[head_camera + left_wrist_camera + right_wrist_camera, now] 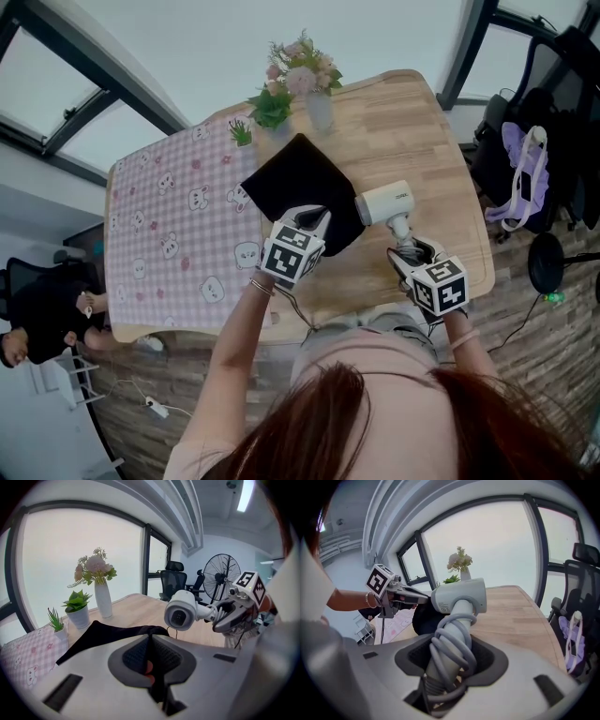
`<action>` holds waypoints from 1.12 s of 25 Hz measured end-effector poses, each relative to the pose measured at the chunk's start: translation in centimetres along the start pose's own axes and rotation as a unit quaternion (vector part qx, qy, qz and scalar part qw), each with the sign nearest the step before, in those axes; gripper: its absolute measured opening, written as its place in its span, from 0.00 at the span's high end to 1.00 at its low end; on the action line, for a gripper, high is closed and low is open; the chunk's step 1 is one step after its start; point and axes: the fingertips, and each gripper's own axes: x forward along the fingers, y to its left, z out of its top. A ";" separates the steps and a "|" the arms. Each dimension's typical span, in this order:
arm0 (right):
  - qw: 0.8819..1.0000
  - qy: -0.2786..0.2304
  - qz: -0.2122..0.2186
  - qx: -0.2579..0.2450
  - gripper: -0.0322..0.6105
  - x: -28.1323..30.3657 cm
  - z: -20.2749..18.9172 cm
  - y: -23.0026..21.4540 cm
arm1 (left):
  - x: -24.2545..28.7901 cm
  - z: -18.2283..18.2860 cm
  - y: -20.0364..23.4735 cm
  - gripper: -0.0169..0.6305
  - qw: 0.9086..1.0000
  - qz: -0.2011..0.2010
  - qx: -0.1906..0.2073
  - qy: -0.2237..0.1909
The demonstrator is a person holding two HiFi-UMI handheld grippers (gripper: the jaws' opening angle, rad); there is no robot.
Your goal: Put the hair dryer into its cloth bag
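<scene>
The left gripper has its jaws pinched shut on the cloth bag, seemingly to offer its mouth, while the right gripper has its jaws clamped on the handle of the hair dryer, barrel beyond them.

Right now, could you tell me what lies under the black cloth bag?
Light wooden tabletop shows around the black cloth bag, pink checked tablecloth at its left corner; anything beneath is covered.

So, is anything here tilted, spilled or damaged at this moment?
Nothing stands out. The vase and two plant pots stand upright, the left gripper pinches the edge of the cloth bag, the right gripper holds the hair dryer, cord wound round its handle.
</scene>
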 end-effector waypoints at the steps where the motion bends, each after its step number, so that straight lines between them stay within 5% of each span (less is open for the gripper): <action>1: 1.000 0.001 0.002 -0.003 0.63 -0.1 -0.1 0.2 | 0.0 0.0 0.0 0.94 1.000 -0.001 0.000 0.000; 28: 0.992 0.055 0.095 -0.063 0.63 -0.2 -3.5 5.9 | -0.1 -0.3 0.3 0.94 1.000 -0.006 -0.012 0.006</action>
